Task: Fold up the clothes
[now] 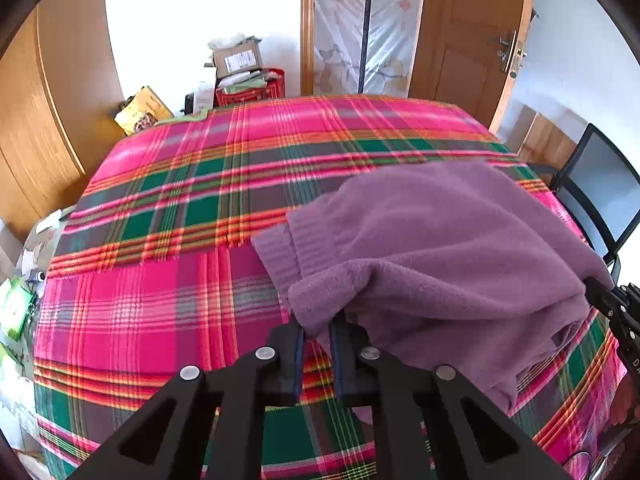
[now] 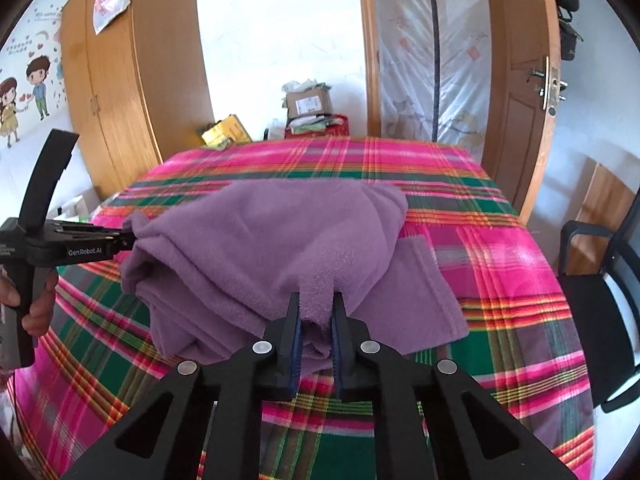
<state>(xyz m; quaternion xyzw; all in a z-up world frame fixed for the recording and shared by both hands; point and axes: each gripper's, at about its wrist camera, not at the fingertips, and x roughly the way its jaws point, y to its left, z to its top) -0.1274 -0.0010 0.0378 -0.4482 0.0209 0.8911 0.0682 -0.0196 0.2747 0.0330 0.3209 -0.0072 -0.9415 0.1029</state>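
- We see a soft purple fleece garment [image 1: 440,240] lying bunched on a bed covered with a bright pink, green and orange plaid blanket [image 1: 168,208].
- In the left wrist view the garment sits toward the right side of the bed, and its ribbed cuff end [image 1: 280,248] points to the bed's middle.
- Our left gripper [image 1: 318,334], black with blue pads, is clenched on a fold at the garment's near left corner; the cloth is pinched between the two fingers.
- In the right wrist view, our right gripper [image 2: 316,308] is likewise clamped on a raised tuck of the purple fleece at the garment's near edge, with the fabric standing up between the pads.
- The same view shows the left gripper [image 2: 128,238] at the left, its tips buried in the garment's left end, and a hand [image 2: 38,300] around its handle.
- A flat single layer of the garment [image 2: 424,292] spreads to the right of the right gripper, lying on the blanket toward the bed's right edge.
- In the left wrist view, part of the right gripper [image 1: 612,312] shows at the right edge, against the garment's far right end.
- Beyond the far edge of the bed stand a cardboard box [image 2: 310,104] atop a red crate [image 1: 256,90], a yellow package [image 2: 226,132] and a wooden wardrobe [image 2: 120,92].
- A black chair [image 2: 600,300] stands beside the bed's right edge, near an open wooden door [image 2: 520,92].
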